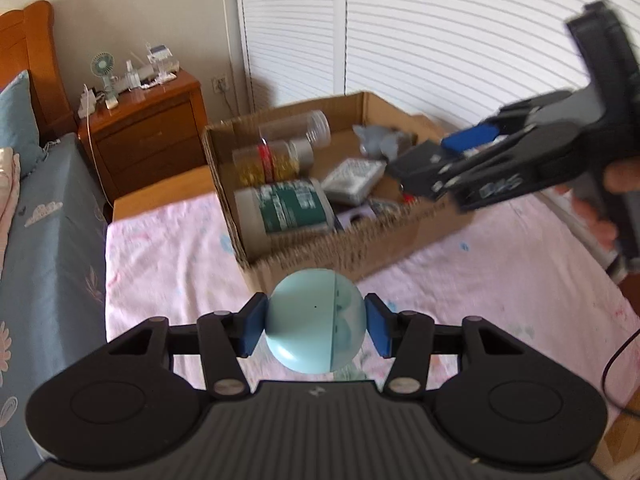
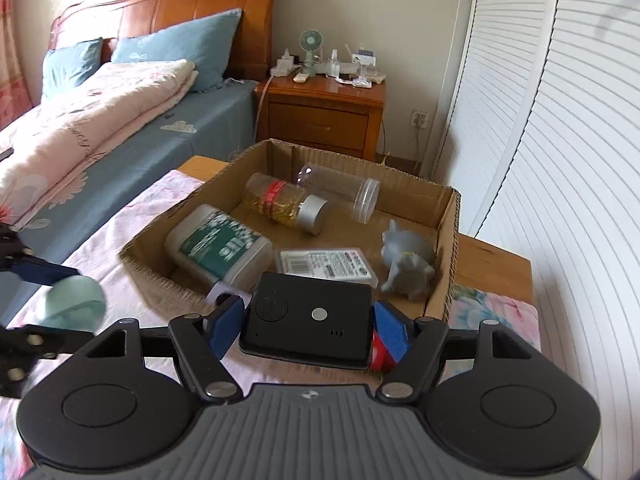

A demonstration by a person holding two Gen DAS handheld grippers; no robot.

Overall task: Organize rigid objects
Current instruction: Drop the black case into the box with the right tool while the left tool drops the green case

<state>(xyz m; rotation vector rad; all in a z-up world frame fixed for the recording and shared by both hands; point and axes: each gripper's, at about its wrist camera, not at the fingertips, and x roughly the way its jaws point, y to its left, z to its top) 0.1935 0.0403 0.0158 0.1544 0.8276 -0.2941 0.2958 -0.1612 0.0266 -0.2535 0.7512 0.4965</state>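
The cardboard box (image 2: 454, 236) lies just ahead of both tongs: right tongs (image 2: 308, 330) clamp a black device (image 2: 308, 314) at its near wall, left tongs (image 1: 314, 330) pinch a pale ball (image 1: 314, 326) farther back

The cardboard box (image 2: 451, 240) is open on top, so a gripper can come in from above. The left side and back are full: a green-label tub (image 2: 218, 244), a jar with a silver lid (image 2: 288, 204) and a clear bottle (image 2: 340, 190) lie there. A flat packet (image 2: 328, 266) and a grey toy animal (image 2: 408, 270) fill the near right. Bare floor shows between the jar and the toy. The pink cloth (image 1: 168, 256) left of the box is free.
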